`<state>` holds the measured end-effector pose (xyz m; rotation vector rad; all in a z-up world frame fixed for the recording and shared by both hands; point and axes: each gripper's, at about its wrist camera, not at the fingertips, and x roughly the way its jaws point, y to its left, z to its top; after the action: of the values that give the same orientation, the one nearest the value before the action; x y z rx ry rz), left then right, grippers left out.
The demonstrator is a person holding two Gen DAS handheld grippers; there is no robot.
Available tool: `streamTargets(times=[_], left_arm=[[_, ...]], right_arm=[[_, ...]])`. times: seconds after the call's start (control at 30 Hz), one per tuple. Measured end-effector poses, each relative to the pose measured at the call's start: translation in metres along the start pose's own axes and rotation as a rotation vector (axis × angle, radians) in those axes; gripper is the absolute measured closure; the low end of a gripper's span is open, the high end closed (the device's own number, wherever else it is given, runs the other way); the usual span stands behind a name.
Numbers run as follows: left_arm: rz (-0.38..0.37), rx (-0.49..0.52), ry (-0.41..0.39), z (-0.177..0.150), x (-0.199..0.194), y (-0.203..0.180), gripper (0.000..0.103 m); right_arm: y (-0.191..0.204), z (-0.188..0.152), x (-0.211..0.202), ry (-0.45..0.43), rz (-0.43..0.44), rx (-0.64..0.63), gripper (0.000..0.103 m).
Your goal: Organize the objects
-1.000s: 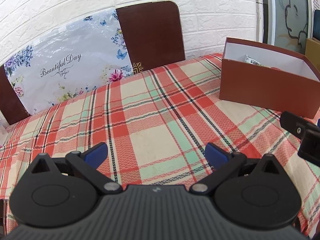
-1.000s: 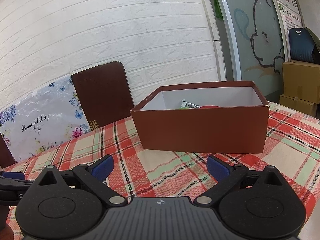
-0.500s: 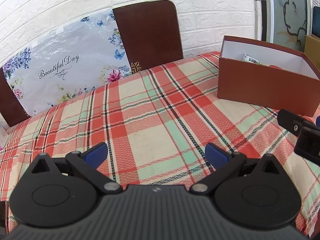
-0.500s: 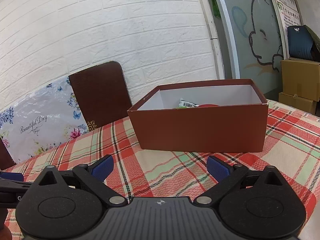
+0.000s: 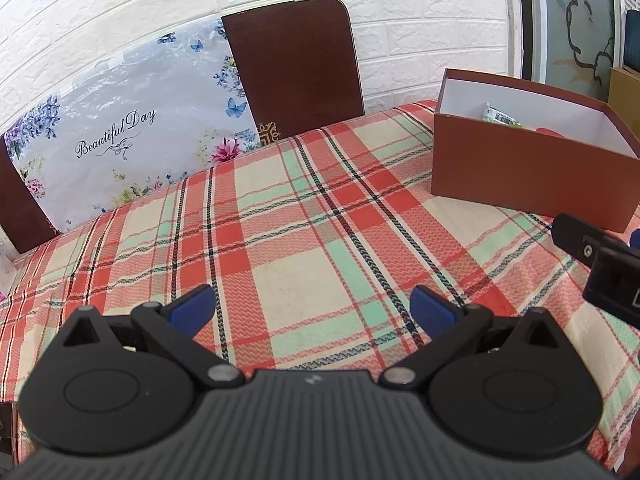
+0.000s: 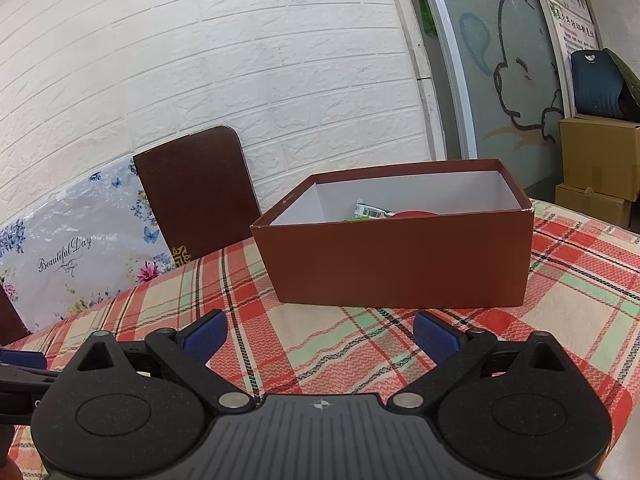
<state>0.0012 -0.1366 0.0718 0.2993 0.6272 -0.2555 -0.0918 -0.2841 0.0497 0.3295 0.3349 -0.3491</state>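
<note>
Jaws of both the left gripper [image 5: 312, 307] and right gripper [image 6: 320, 331] stand wide apart, empty, above the plaid-clothed counter [image 5: 304, 240]. A brown rectangular cardboard box [image 6: 400, 268] sits open-topped ahead of the right gripper.

You see only the tops of a green packet [image 6: 370, 211] and a red item [image 6: 414, 213] inside the brown box [image 6: 400, 264]; its near wall hides the rest. Beside the box, your right gripper [image 5: 600, 258] is cut off by the frame edge.

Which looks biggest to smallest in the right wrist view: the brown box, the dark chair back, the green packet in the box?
1. Brown box, though it sits nearest the camera.
2. Dark chair back, farther off, so its true size against the box is unsure.
3. Green packet, only partly visible over the box rim.
</note>
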Motion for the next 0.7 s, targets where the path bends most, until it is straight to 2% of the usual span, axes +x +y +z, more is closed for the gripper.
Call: streamTargets(times=[0.7], left_arm=[[-0.014,0.015,0.011,-0.0012,-0.0014,-0.002,0.0]], right_arm=[[-0.0021,-0.0011,-0.0003,-0.003,-0.009,0.003,0.004]])
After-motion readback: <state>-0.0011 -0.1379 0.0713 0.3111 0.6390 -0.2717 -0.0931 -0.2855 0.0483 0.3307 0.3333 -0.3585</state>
